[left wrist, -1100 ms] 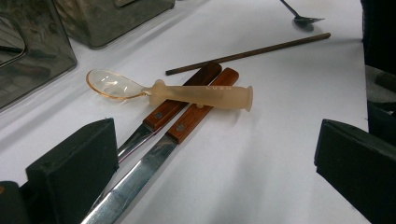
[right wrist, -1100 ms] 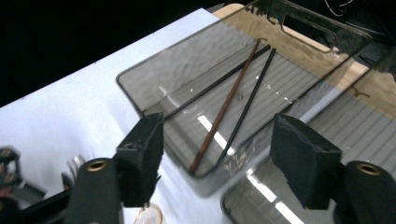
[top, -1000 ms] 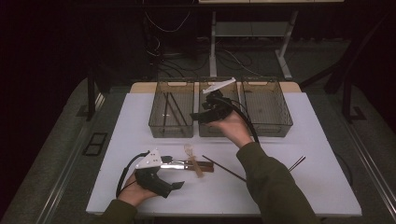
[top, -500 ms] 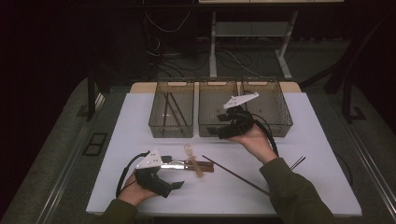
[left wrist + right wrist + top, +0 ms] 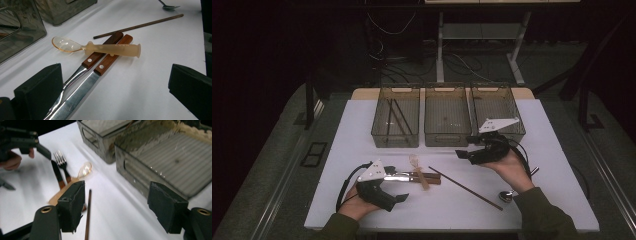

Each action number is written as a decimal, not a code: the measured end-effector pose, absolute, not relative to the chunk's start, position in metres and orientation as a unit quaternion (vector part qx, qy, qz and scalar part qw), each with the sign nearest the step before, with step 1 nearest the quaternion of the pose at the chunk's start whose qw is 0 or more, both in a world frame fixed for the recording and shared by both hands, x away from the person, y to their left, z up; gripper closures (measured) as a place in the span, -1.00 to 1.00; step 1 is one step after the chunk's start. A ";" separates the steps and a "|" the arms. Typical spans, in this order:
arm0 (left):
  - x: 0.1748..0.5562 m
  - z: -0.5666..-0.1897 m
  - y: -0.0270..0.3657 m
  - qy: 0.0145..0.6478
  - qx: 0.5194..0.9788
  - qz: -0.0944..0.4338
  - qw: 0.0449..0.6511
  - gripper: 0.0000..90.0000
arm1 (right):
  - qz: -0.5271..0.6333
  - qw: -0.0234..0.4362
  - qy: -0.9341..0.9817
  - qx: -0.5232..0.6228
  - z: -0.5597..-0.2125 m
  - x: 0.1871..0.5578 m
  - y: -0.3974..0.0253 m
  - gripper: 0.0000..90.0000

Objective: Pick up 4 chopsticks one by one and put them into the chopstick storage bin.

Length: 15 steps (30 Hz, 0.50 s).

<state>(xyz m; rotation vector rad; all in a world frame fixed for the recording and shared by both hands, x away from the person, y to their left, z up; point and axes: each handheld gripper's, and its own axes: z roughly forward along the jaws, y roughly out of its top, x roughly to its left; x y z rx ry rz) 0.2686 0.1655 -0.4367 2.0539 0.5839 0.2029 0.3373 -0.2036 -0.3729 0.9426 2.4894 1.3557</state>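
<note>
cutlery sort: chopsticks (image 5: 396,118) already in the 11 o'clock bin (image 5: 395,141), so the loose chopstick (image 5: 464,187) at 6 o'clock looks next. right claw (image 5: 463,154) wide open, empty, hovering just above it. left claw (image 5: 399,186) wide open around the knife (image 5: 96,75) and fork (image 5: 82,67) pile, gripping nothing. plastic spoon (image 5: 100,47) lies across their handles.

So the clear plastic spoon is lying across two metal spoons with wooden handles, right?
Not quite. The clear plastic spoon lies across a wooden-handled fork and knife, not two spoons. The right gripper view shows the fork's tines; the left gripper view shows the knife's flat blade.
</note>
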 end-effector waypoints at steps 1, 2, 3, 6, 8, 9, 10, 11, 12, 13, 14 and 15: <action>0.269 -0.437 0.166 0.239 0.841 0.083 0.478 -1.00 | 0.453 0.076 0.831 0.314 -0.375 0.334 -0.207 -0.32; 0.269 -0.437 0.166 0.239 0.841 0.084 0.478 -1.00 | 0.453 0.074 0.831 0.314 -0.378 0.331 -0.211 -0.32; 0.269 -0.437 0.166 0.238 0.842 0.085 0.477 -1.00 | 0.452 0.073 0.831 0.315 -0.381 0.327 -0.215 -0.31; 0.269 -0.437 0.165 0.237 0.845 0.083 0.472 -1.00 | 0.443 0.068 0.835 0.319 -0.390 0.317 -0.223 -0.29; 0.268 -0.437 0.164 0.238 0.847 0.083 0.468 -1.00 | 0.441 0.067 0.839 0.313 -0.394 0.309 -0.227 -0.29; 0.267 -0.437 0.164 0.238 0.847 0.083 0.469 -1.00 | 0.438 0.065 0.841 0.311 -0.395 0.305 -0.228 -0.28; 0.267 -0.437 0.164 0.237 0.847 0.083 0.468 -1.00 | 0.433 0.063 0.844 0.311 -0.396 0.301 -0.230 -0.28; 0.268 -0.438 0.164 0.237 0.847 0.083 0.468 -1.00 | 0.431 0.063 0.846 0.308 -0.397 0.297 -0.231 -0.27; 0.268 -0.438 0.164 0.237 0.848 0.083 0.467 -1.00 | 0.428 0.063 0.848 0.307 -0.399 0.294 -0.233 -0.27; 0.268 -0.438 0.164 0.238 0.847 0.083 0.468 -1.00 | 0.425 0.062 0.850 0.306 -0.400 0.291 -0.234 -0.27; 0.268 -0.438 0.164 0.238 0.847 0.083 0.468 -1.00 | 0.423 0.059 0.851 0.306 -0.401 0.288 -0.235 -0.26; 0.267 -0.437 0.164 0.238 0.847 0.083 0.467 -1.00 | 0.420 0.056 0.853 0.305 -0.403 0.285 -0.236 -0.25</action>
